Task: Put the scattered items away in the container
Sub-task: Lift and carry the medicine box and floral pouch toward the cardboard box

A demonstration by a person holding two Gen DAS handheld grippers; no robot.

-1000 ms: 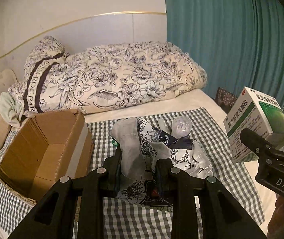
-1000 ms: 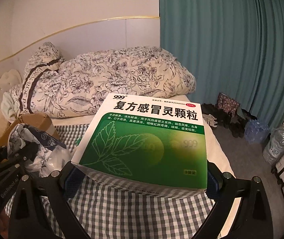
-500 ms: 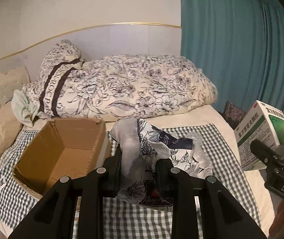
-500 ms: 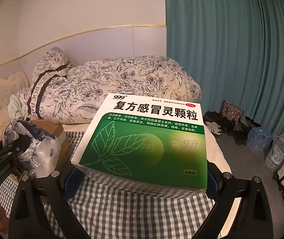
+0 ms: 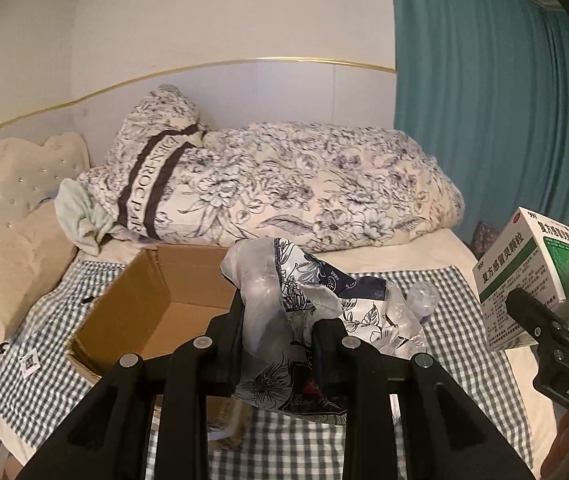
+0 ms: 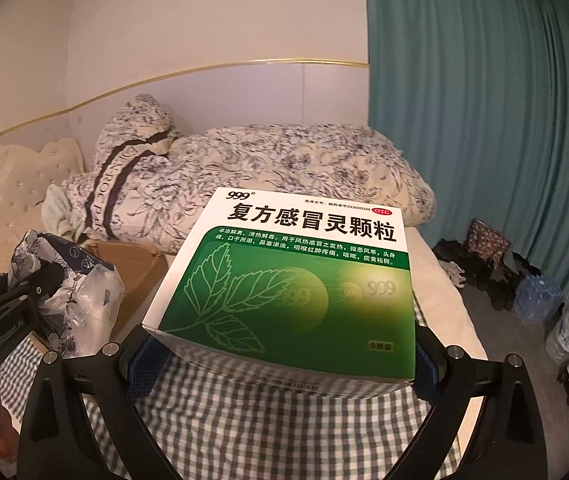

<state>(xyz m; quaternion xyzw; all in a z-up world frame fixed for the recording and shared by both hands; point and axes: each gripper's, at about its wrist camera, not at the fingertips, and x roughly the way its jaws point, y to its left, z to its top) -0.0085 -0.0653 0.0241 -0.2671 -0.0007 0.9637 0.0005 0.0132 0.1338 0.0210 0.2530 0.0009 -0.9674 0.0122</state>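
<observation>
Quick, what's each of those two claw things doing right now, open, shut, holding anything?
Left gripper: shut on the flower-printed plastic bag.
Right gripper: shut on the green and white medicine box.

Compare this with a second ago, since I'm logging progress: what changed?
Both grippers rose and drew back: the cardboard box now shows more of its inside. The left gripper still clamps the floral plastic bag; the right gripper still clamps the medicine box. Nothing was released.

Both wrist cams face headward, angled down; share cardboard box [image 5: 152, 304].
</observation>
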